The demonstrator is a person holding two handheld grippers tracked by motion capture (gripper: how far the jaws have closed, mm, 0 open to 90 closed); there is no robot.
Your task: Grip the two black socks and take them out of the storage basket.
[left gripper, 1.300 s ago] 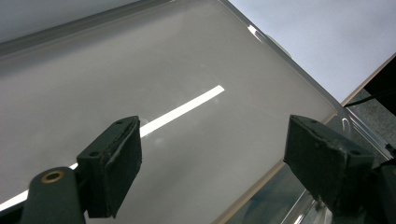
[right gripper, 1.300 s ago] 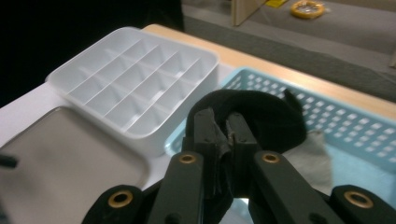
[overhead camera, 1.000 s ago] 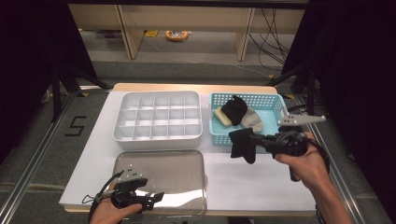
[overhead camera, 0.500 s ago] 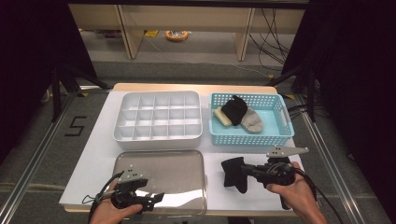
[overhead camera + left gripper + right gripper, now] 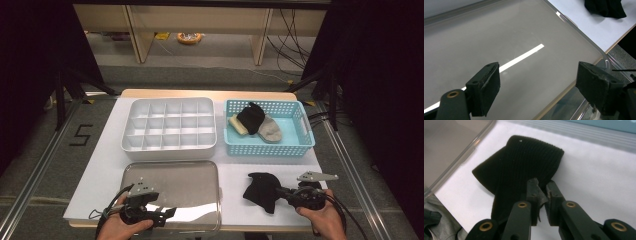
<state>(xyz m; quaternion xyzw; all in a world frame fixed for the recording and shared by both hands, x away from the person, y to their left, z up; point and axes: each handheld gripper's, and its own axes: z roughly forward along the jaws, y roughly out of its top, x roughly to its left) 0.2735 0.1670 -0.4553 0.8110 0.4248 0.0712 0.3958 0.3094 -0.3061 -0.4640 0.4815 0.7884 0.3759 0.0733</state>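
Setting a black sock (image 5: 261, 190) down on the white table (image 5: 280, 212), just right of the metal tray (image 5: 172, 220).

Pinching a fold of the sock, the right gripper (image 5: 542, 192) is showing jaws nearly closed on the fabric, while the left gripper (image 5: 540, 85) is hovering wide open over the tray. Judging from here, a caught fold could be dragging the sock along on release, or bunching it against the tray edge. The right gripper view is revealing the pinch itself; the high view is instead showing the blue basket (image 5: 304, 137) with more socks and the white divided organizer (image 5: 170, 147).
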